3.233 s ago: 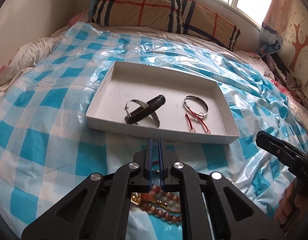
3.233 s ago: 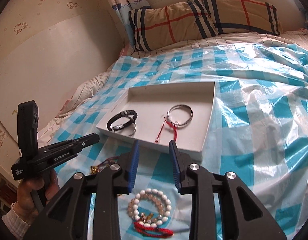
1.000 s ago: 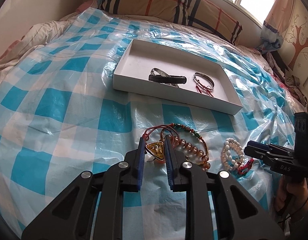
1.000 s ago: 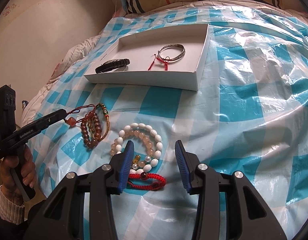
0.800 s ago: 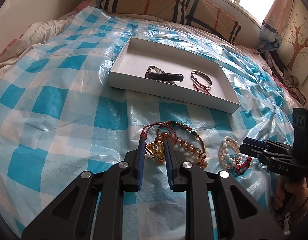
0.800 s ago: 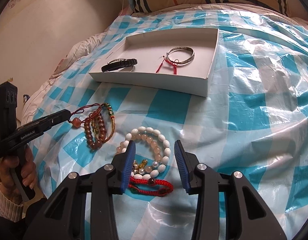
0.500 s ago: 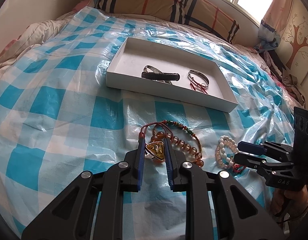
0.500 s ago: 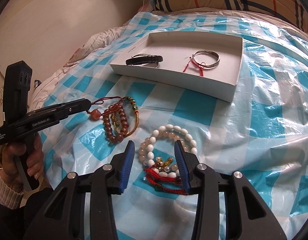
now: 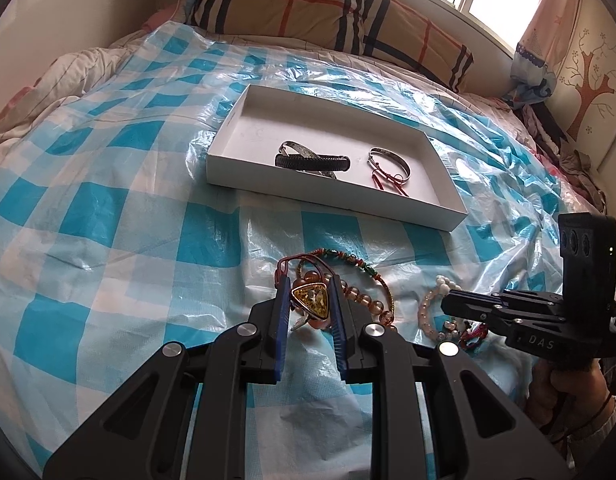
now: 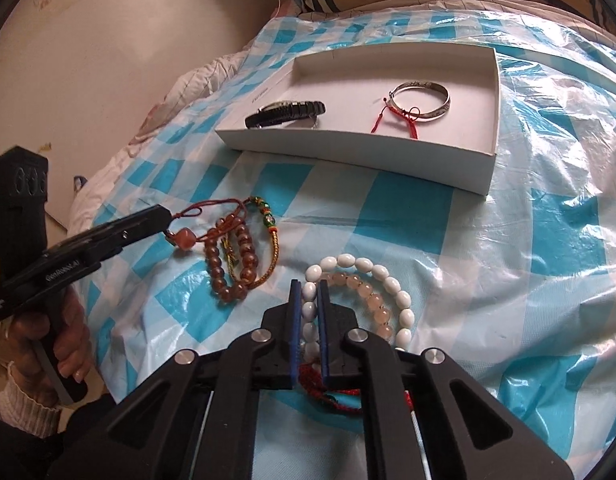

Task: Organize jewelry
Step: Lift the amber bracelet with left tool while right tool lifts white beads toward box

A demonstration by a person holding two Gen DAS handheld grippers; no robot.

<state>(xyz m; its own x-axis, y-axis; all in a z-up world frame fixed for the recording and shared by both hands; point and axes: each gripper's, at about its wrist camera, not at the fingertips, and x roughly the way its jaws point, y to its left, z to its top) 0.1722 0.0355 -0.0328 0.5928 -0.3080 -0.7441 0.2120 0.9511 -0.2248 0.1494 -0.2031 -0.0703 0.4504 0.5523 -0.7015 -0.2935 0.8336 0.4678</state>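
My left gripper [image 9: 309,300] is shut on an amber triangular pendant [image 9: 311,301] whose red cord joins the brown bead bracelets [image 9: 367,300] on the bed. In the right wrist view its tip [image 10: 166,220] holds that cord beside the brown beads [image 10: 228,264]. The jaws of my right gripper [image 10: 309,304] are closing, and their pads press a white bead bracelet [image 10: 309,312] between them. A pink bead bracelet [image 10: 363,292] and a red cord bracelet [image 10: 327,388] lie against it. The white box [image 9: 331,200] beyond holds a black braided bracelet [image 9: 311,162] and a silver bangle [image 9: 389,164].
A crinkled blue-and-white checked plastic sheet [image 9: 108,220] covers the bed. A plaid pillow [image 9: 327,12] lies at the head under the window. A beige wall [image 10: 128,40] runs along the left side. A hand [image 10: 68,344] grips the left tool's handle.
The right gripper has dropped closer to the bracelets and its jaws have closed from wide apart onto the white beads. The left gripper has kept its hold on the pendant.
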